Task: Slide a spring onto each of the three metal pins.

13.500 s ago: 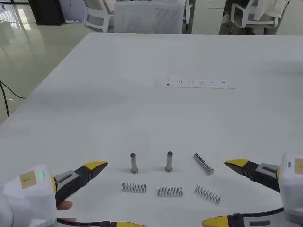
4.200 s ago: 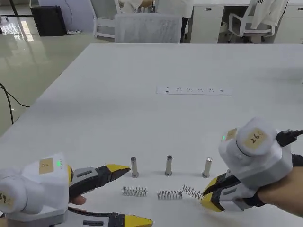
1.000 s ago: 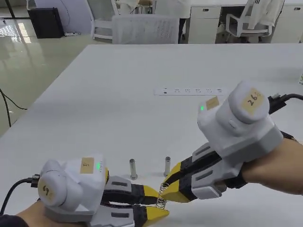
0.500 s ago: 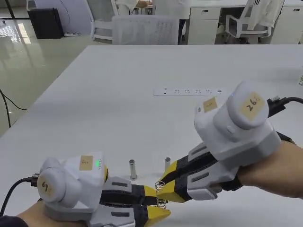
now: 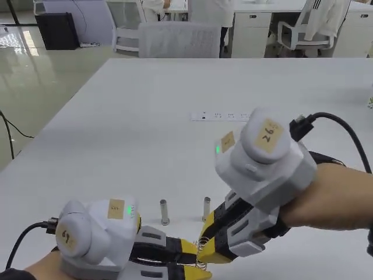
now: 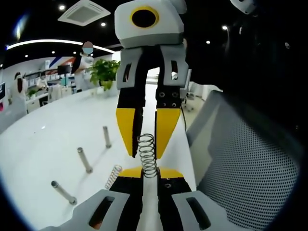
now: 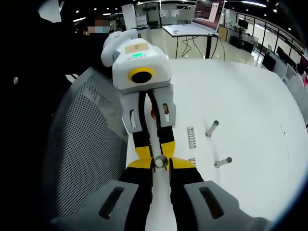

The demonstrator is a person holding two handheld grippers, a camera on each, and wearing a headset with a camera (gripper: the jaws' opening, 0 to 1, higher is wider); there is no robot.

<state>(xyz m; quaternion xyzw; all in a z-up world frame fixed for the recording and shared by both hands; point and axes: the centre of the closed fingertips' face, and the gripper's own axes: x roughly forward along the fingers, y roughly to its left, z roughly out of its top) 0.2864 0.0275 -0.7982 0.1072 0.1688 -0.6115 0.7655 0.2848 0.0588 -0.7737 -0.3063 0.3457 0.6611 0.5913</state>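
1. Grippers meet tip to tip low over the near side of the wide white table (image 5: 145, 116). The left gripper (image 5: 195, 265), white-bodied with black jaws and yellow tips, reaches in from the lower left. The matching right gripper (image 5: 204, 252) slants down from the right.
2. A thin coiled steel spring (image 6: 147, 156) runs between the two, held clear of the tabletop.
3. In the left gripper view, the left gripper's jaws are drawn almost together and pinch the spring's near end. The far end sits between the right gripper's yellow tips, which press on the coil from both sides.
4. In the right gripper view the same coil shows end-on as a small bright ring, nipped between that gripper's closed-in tips.
5. Three short silver metal pins (image 6: 84, 160) stand in a row on the table beside the grippers, and none carries a spring. The head view shows two of them upright just beyond the yellow tips.
6. A loose spring (image 7: 191, 137) lies flat on the table near the pins, apart from both grippers.
7. A flat white power strip (image 5: 227, 116) lies farther back, at mid-table.
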